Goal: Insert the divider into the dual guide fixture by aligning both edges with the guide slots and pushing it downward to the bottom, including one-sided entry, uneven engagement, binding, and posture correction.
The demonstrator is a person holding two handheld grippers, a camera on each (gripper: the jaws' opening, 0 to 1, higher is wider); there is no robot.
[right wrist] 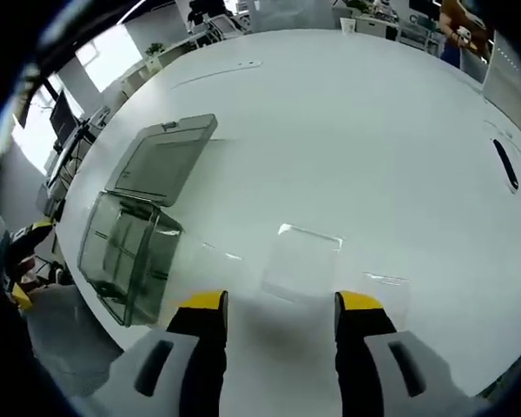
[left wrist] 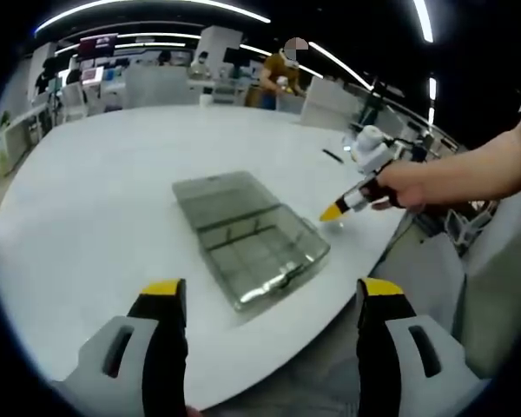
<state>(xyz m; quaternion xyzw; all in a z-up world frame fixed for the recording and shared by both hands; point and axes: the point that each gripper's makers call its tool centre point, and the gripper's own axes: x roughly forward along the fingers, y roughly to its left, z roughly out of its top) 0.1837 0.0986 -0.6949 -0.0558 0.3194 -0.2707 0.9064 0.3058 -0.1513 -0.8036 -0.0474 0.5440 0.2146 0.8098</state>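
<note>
I'm holding my left hand-held gripper (left wrist: pixel 273 300) open, jaws wide apart w/ nothing between, hovering near the surface edge and looking at the clear fixture box (left wrist: pixel 259 248). Its hinged lid (left wrist: pixel 221 195) is lying flat open behind it; inside I'm seeing slotted partitions, so the guide slots are prob there, too small to tell exactly.

Further right in the left gripper view, my right hand-held gripper (left wrist: pixel 332 211) is reaching over the surface just beside the box. In the right gripper view its jaws (right wrist: pixel 280 302) are also open and empty, hanging over a clear flat divider (right wrist: pixel 302 261) lying on the surface (right wrist: pixel 356 130), well apart from the box (right wrist: pixel 126 256) off to the left. A second clear piece (right wrist: pixel 389 291) may be lying just beside it, hard to tell.

Step in hand, imo: picking up the divider. It's thin, see-through and flat, so I'm wanting to come in low at one edge, pinch w/o sliding it, then carry it upright and square to both slots so one side isn't entering first and binding.

Surface: big white round-edged top w/ a dark slot (right wrist: pixel 505 163) at far right. Room: open office, desks, monitors, ceiling strip lights, a person (left wrist: pixel 282 74) at the back.
</note>
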